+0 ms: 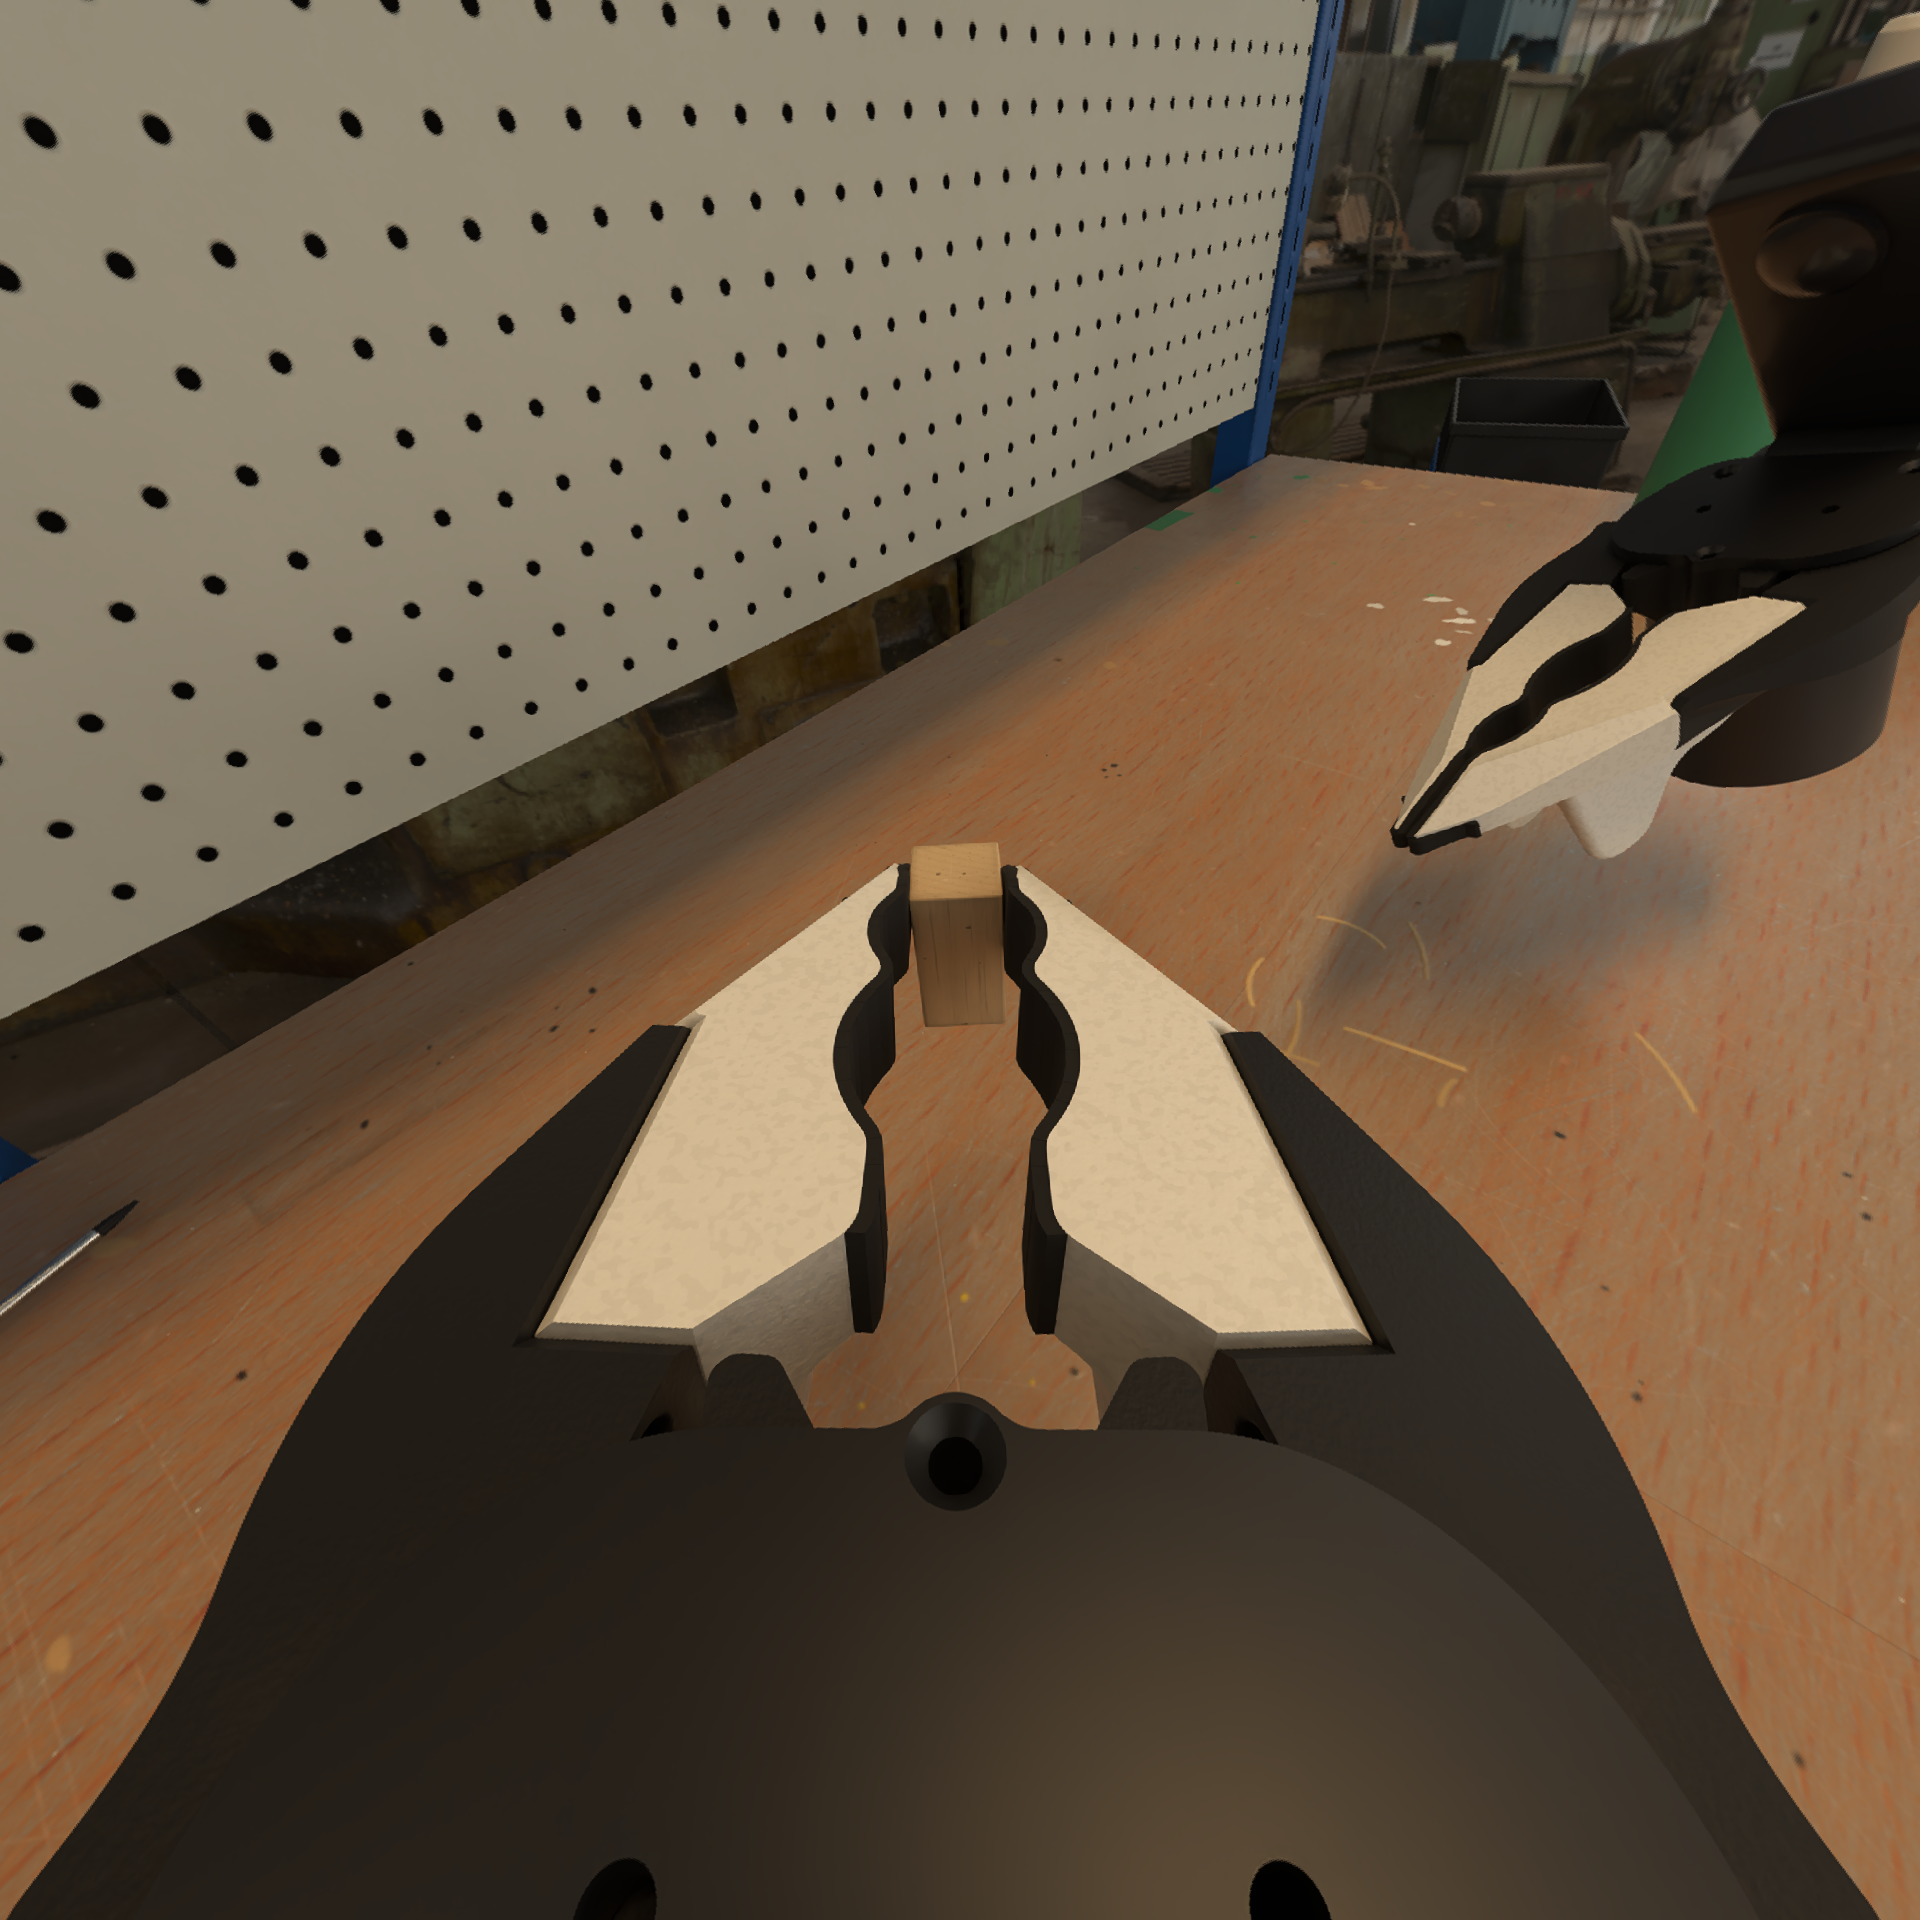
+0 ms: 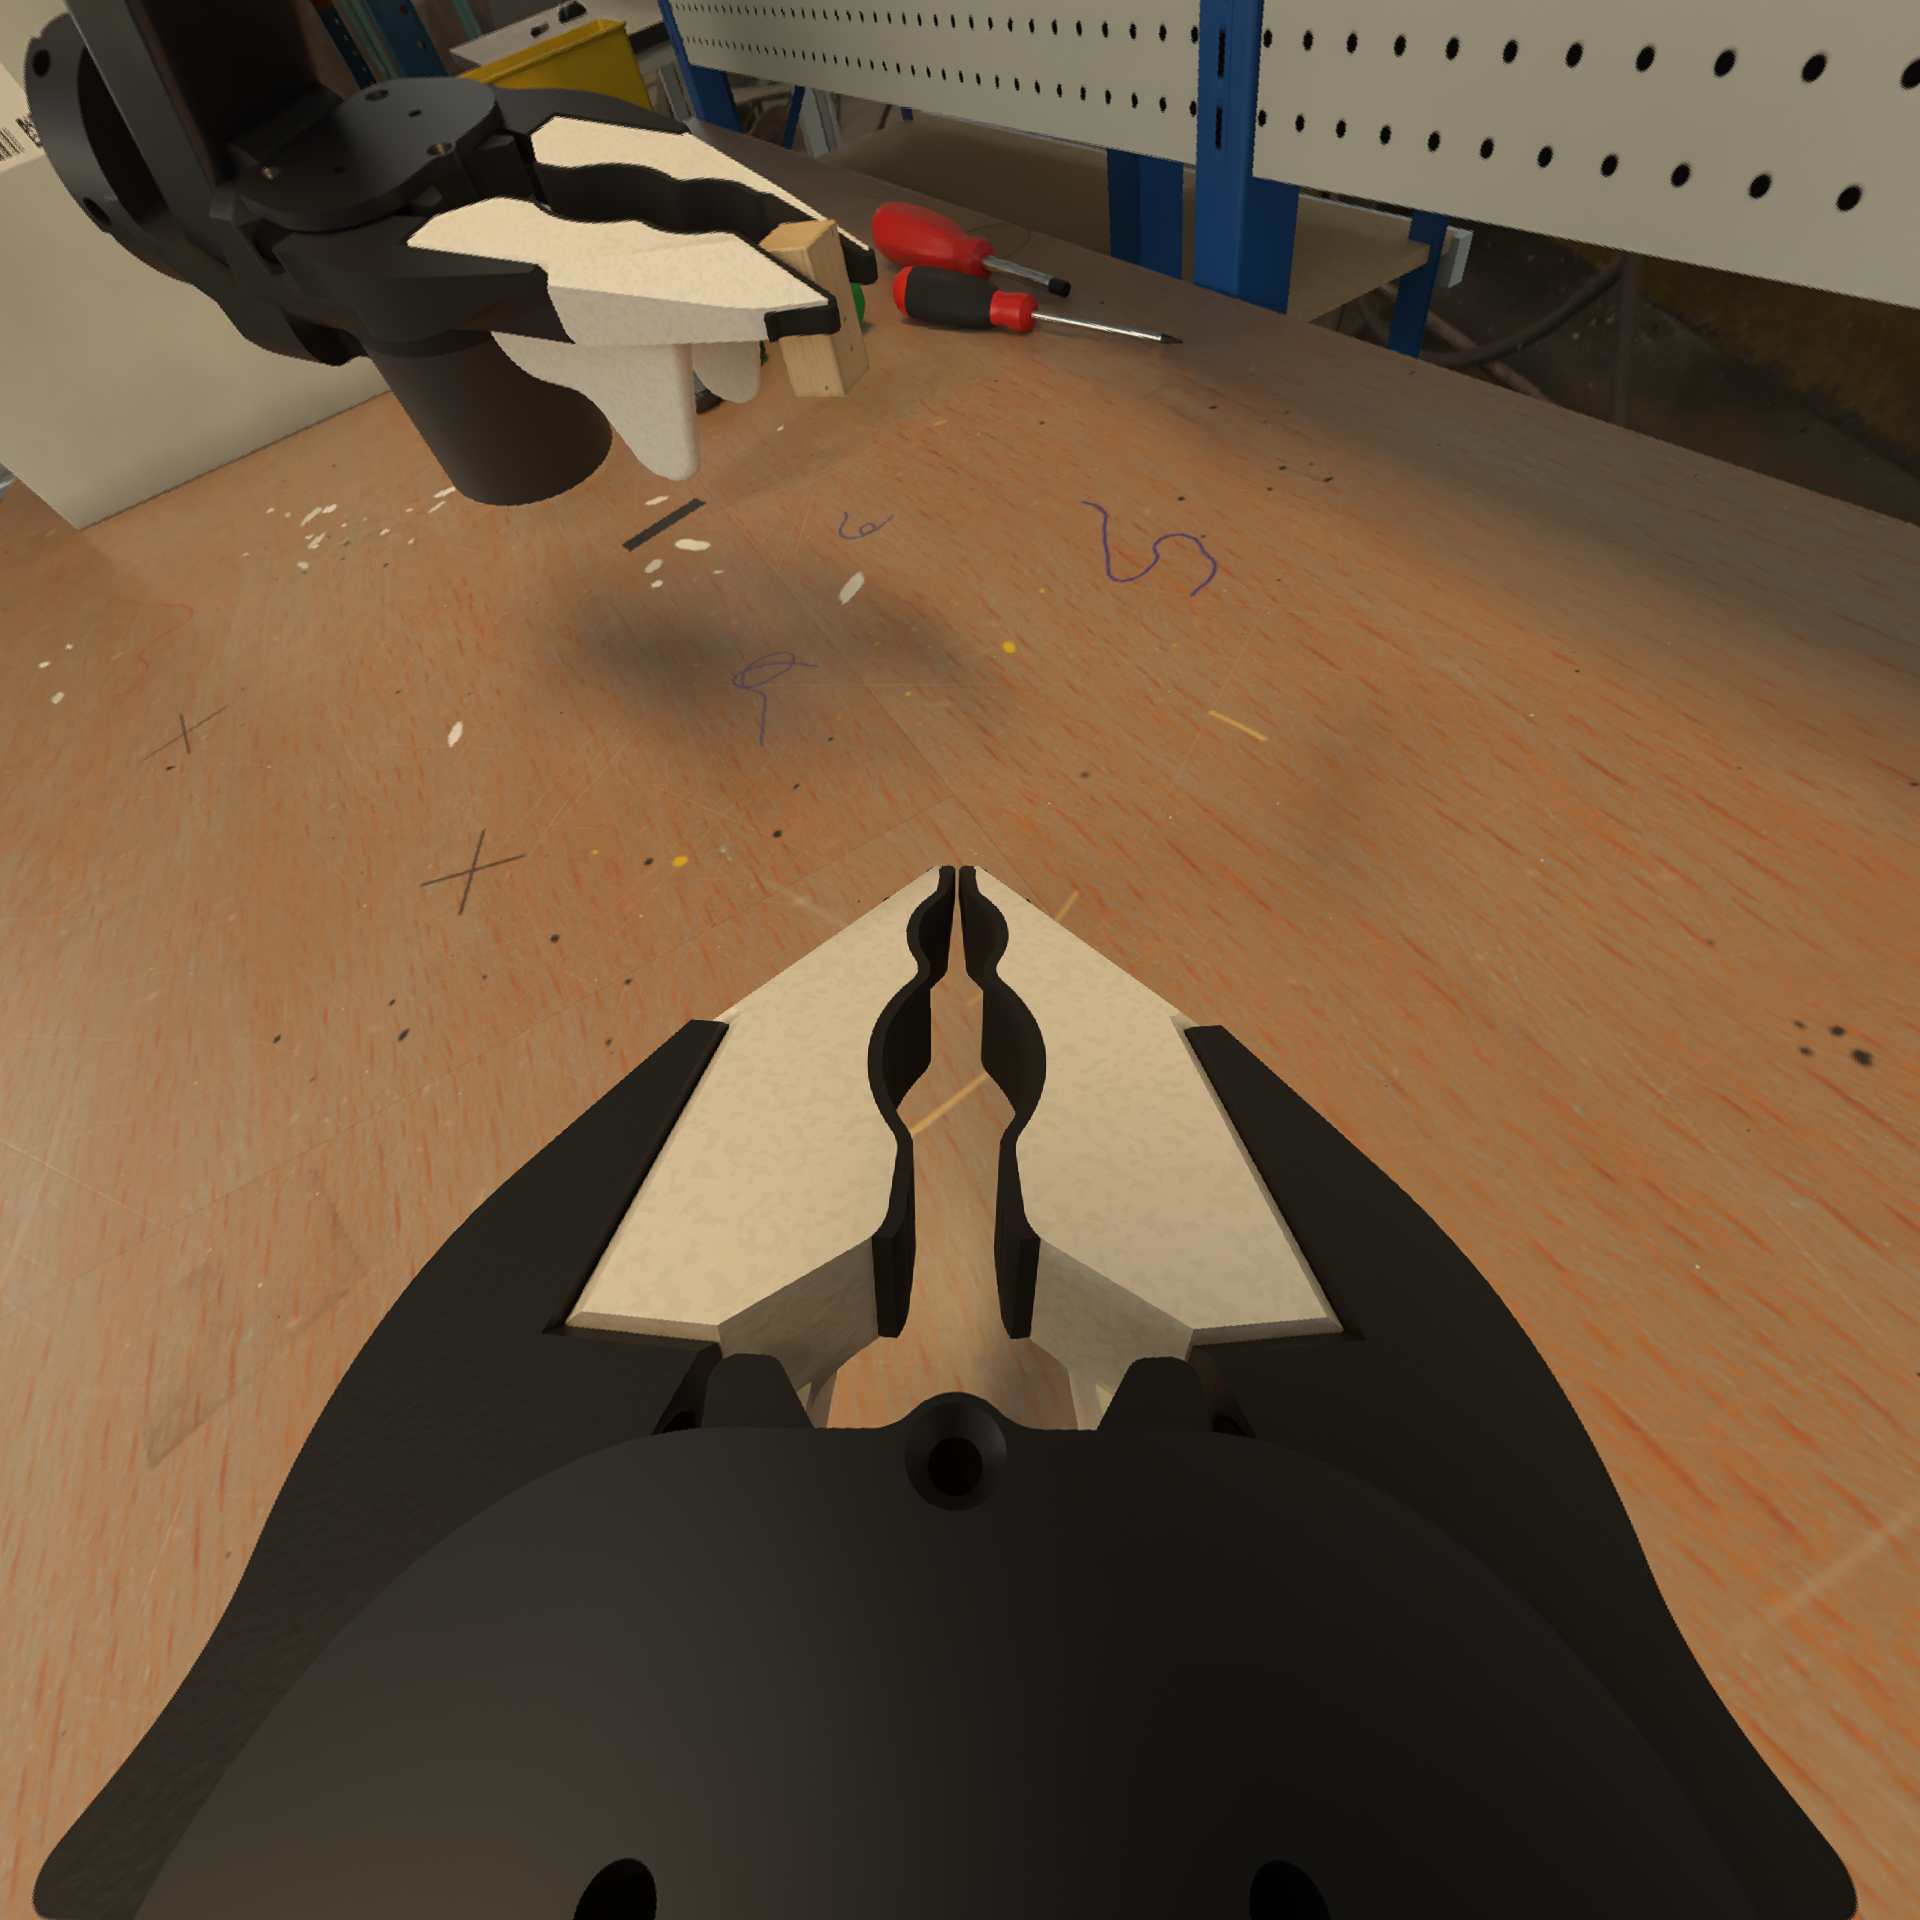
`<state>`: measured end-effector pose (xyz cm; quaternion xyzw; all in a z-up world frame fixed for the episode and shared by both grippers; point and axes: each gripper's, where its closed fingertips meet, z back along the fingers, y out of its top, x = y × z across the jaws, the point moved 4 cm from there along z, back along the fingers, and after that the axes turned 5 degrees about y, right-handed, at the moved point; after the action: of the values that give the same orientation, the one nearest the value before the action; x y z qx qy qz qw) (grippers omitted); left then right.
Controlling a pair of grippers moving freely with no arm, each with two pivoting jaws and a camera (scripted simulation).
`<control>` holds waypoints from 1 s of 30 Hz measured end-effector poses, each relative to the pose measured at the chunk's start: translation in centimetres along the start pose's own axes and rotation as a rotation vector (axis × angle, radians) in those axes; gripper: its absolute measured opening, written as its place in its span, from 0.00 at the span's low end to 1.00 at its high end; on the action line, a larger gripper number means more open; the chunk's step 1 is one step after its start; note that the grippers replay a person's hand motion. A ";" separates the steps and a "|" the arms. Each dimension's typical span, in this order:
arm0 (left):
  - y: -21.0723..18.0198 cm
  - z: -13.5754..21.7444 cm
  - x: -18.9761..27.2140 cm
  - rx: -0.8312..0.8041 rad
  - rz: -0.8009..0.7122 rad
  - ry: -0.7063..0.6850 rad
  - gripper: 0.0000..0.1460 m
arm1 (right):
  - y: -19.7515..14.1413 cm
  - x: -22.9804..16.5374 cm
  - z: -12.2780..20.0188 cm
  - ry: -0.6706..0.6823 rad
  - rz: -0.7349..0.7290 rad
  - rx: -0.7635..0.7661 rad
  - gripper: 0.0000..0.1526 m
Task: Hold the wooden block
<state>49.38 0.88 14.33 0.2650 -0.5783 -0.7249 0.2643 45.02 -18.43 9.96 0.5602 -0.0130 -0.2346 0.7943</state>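
Observation:
A small pale wooden block [image 1: 956,935] is clamped upright between the tips of my left gripper [image 1: 956,883], held above the workbench. In the right wrist view the same block [image 2: 821,312] shows between the left gripper's [image 2: 831,296] fingers at the upper left, clear of the bench top. My right gripper [image 2: 956,878] is shut and empty, its tips together over bare bench. It also shows in the left wrist view [image 1: 1418,836] at the right, apart from the block.
The wooden workbench [image 1: 1351,1143] carries paint flecks and pen marks. A pegboard [image 1: 571,364] stands along the back. Two red-handled screwdrivers [image 2: 966,270] lie behind the block. A screwdriver tip [image 1: 73,1252] shows at left. A black bin [image 1: 1532,426] and a white box [image 2: 125,416] sit at the edges.

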 end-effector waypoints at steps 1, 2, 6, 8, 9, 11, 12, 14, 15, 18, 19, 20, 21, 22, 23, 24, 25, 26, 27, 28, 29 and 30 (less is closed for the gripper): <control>0.0 0.0 0.0 0.000 -0.002 0.000 0.11 | 0.0 0.0 0.0 0.001 0.000 0.000 0.00; 0.0 0.0 0.0 -0.001 -0.004 -0.002 0.11 | 0.0 0.0 0.0 0.001 0.000 0.000 0.00; -0.1 -0.1 0.2 -0.007 -0.013 -0.007 0.11 | 0.0 -0.1 0.0 0.007 0.003 -0.003 0.00; -0.2 -0.1 0.4 -0.011 -0.020 -0.012 0.11 | 0.1 -0.2 0.1 0.009 0.007 -0.005 0.00; -0.2 -0.2 0.5 -0.013 -0.023 -0.017 0.11 | 0.1 -0.2 0.2 0.013 0.008 -0.005 0.00; -0.3 -0.2 0.9 -0.017 -0.033 -0.039 0.11 | 0.2 -0.3 0.3 0.021 0.014 -0.007 0.00; -0.4 -0.3 1.1 -0.020 -0.041 -0.049 0.11 | 0.2 -0.4 0.4 0.022 0.020 -0.009 0.00; -0.6 -0.4 1.4 -0.032 -0.064 -0.054 0.11 | 0.3 -0.5 0.5 0.023 0.031 -0.012 0.00; -0.7 -0.5 1.5 -0.038 -0.078 -0.052 0.11 | 0.3 -0.5 0.6 0.021 0.036 -0.014 0.00; -1.0 -0.6 1.9 -0.051 -0.111 -0.056 0.11 | 0.3 -0.6 0.6 0.019 0.043 -0.022 0.00; -1.1 -0.7 2.1 -0.052 -0.118 -0.062 0.11 | 0.2 -0.6 0.6 0.019 0.043 -0.026 0.00; -1.1 -0.7 2.2 -0.053 -0.124 -0.068 0.11 | 0.2 -0.6 0.5 0.019 0.043 -0.029 0.00; -1.2 -0.7 2.3 -0.055 -0.130 -0.071 0.11 | 0.1 -0.6 0.5 0.020 0.042 -0.033 0.00; -1.2 -0.7 2.4 -0.058 -0.136 -0.071 0.11 | 0.1 -0.6 0.5 0.020 0.043 -0.037 0.00; -1.3 -0.8 2.5 -0.061 -0.142 -0.073 0.11 | 0.1 -0.6 0.4 0.020 0.044 -0.040 0.00; -1.3 -0.8 2.6 -0.064 -0.147 -0.074 0.11 | 0.0 -0.6 0.4 0.019 0.046 -0.043 0.00; -1.4 -0.8 2.7 -0.066 -0.152 -0.077 0.11 | 0.0 -0.6 0.4 0.019 0.048 -0.046 0.00; -1.5 -0.9 2.7 -0.068 -0.155 -0.079 0.11 | 0.0 -0.7 0.4 0.018 0.051 -0.049 0.00; -1.5 -0.9 2.8 -0.071 -0.158 -0.081 0.11 | 0.0 -0.7 0.4 0.018 0.053 -0.051 0.00; -1.6 -0.9 2.9 -0.073 -0.161 -0.082 0.11 | 0.0 -0.7 0.5 0.017 0.056 -0.052 0.00; -1.7 -1.0 2.9 -0.075 -0.164 -0.083 0.11 | 0.0 -0.8 0.5 0.017 0.058 -0.054 0.00; -1.7 -1.0 3.0 -0.077 -0.166 -0.085 0.11 | 0.0 -0.8 0.5 0.017 0.060 -0.056 0.00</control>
<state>47.82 -1.53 12.24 0.2706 -0.5368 -0.7765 0.1888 44.20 -18.56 10.36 0.5392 -0.0163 -0.2063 0.8164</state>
